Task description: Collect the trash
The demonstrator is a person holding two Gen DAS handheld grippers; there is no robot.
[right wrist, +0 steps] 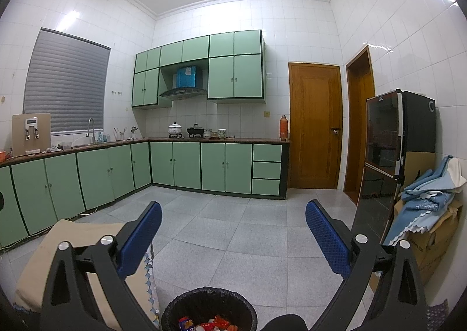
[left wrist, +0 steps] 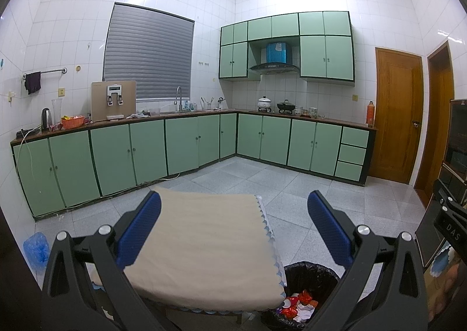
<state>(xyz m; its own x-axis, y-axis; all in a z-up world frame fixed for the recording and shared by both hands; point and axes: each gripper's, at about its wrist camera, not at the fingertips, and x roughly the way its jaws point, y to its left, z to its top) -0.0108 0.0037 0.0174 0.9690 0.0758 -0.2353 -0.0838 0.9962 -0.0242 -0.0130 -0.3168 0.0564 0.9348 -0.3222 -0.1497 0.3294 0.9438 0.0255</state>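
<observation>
Both grippers we hold spread wide and empty: our left gripper (left wrist: 233, 228) above the cloth-covered table (left wrist: 204, 243), our right gripper (right wrist: 233, 234) above the black-lined bin (right wrist: 208, 306) beside it, red and white wrappers (right wrist: 216, 322) inside.

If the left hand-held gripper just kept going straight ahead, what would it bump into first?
Probably the green base cabinets across the floor. The left hand-held gripper hangs open above the cloth-covered table and seems to point over it, though depth is unclear.
</observation>
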